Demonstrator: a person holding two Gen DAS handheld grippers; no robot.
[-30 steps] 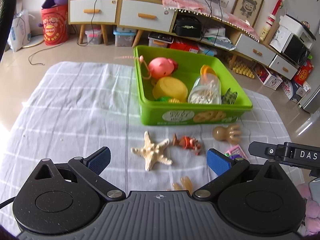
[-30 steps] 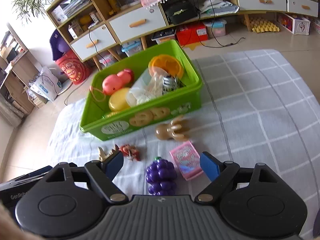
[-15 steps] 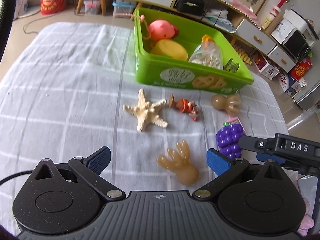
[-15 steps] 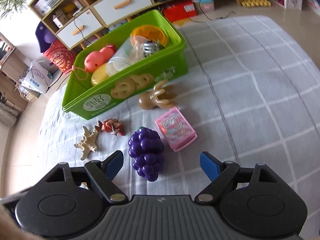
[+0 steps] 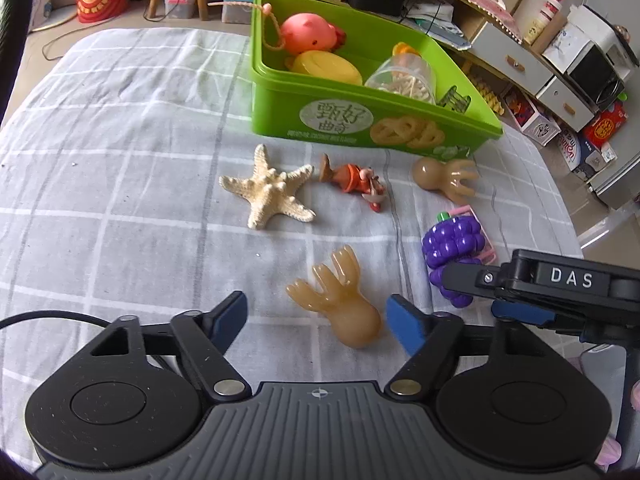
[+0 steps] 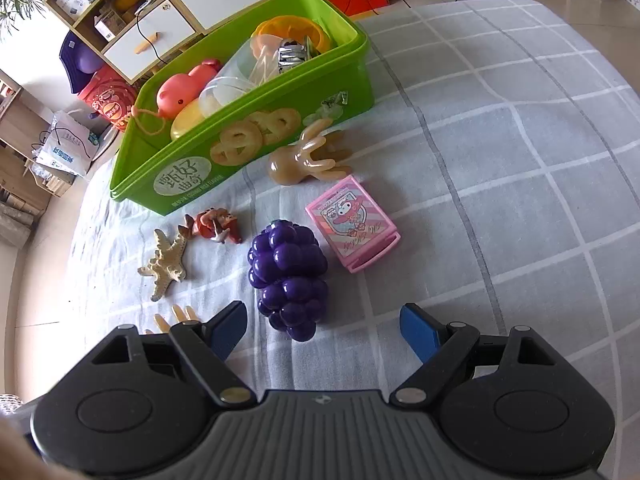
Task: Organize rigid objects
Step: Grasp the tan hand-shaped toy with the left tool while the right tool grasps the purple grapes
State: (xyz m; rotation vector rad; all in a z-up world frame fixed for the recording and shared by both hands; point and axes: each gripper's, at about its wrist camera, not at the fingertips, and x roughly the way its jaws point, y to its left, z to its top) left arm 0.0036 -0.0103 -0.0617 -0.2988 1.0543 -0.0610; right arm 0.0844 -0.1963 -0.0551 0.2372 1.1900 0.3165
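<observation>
Left wrist view: left gripper [image 5: 316, 316], blue pads, jaws closing around a translucent amber rubbery squid-shaped toy [image 5: 340, 300] lying on the grey checked cloth [image 5: 120, 160]; the toy's rounded head sits between the pads, which do not yet press on it, a gap showing on each side

Same view, further items on the cloth: a cream knobbly starfish [image 5: 272, 190]; a small orange-red cartoon figurine [image 5: 356, 180] lying on its side just beside the starfish; a second brownish squid toy [image 5: 444, 176] close to the front wall of the green plastic biscuit tub [image 5: 360, 120]

Tub contents, as far as visible: a pink pig-like toy [image 5: 310, 36], a yellow round lid or dish [image 5: 326, 68], a clear jar of cotton swabs [image 5: 404, 78]

Right wrist view: right gripper [image 6: 324, 330], jaws spread wide and empty, held low with a glossy purple plastic grape bunch [image 6: 288, 272] ahead of its pads, the bunch's lower end between them but untouched; a pink cartoon-printed card box [image 6: 352, 228] lies just beside the grapes

Step in hand, by my reading: paired pick-up of loose toys for the tub; neither item is lifted yet

Next move calls for: left pads finishing their squeeze on the squid's head, which looks slippery; right gripper easing forward over the grapes before closing, clear of the pink box
</observation>
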